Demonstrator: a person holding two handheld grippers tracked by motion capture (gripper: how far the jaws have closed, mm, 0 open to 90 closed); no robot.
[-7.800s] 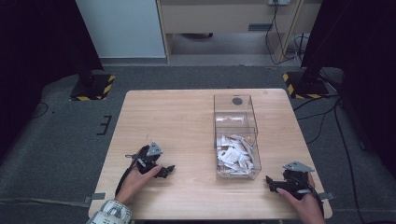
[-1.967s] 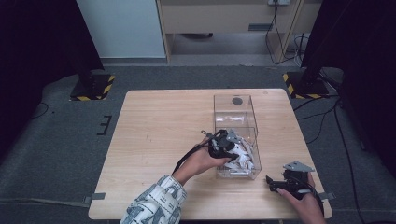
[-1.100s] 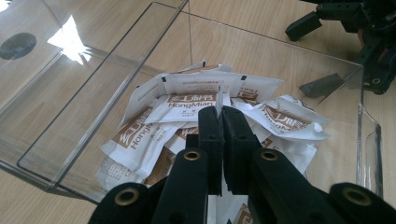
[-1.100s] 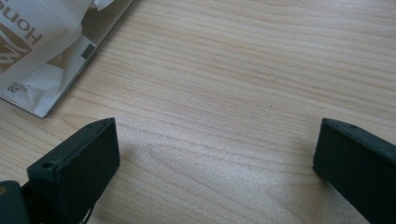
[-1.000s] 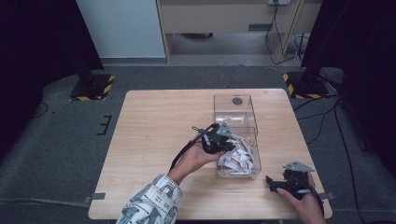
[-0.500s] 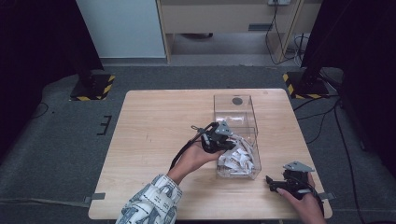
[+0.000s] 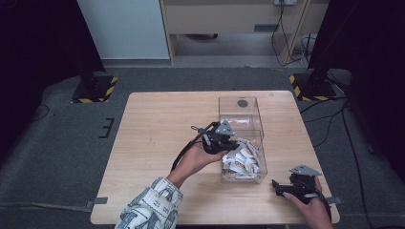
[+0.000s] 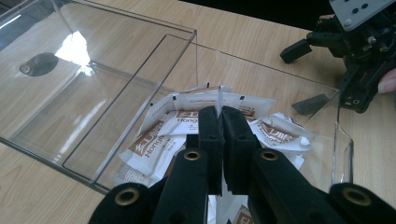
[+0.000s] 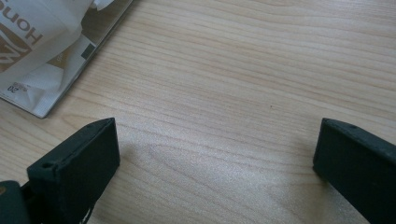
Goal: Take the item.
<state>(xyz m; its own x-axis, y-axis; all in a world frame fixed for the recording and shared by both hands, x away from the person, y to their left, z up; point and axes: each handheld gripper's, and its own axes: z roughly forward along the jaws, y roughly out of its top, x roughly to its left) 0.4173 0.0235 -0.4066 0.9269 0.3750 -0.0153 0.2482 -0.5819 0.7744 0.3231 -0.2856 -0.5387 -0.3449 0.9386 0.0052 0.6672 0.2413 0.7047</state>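
White paper sachet w/ brown print (image 8: pixel 218 99) sits pinched edge-on between the left gripper (image 8: pixel 219 122) fingers, just above the heap of like sachets (image 7: pixel 242 160) in the near compartment of the clear plastic box (image 7: pixel 241 109) on the wooden desk (image 7: pixel 157 124). Judged: pick made, lift-out & placing left; far compartment empty. Left gripper view shows the pinch, high view doesn't. Right gripper (image 7: pixel 286 188) rests on desk, fingers wide apart, holding nothing.

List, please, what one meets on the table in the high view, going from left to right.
Patterned sleeve → left gripper, shut on a sachet → clear box with sachets → right gripper, open.
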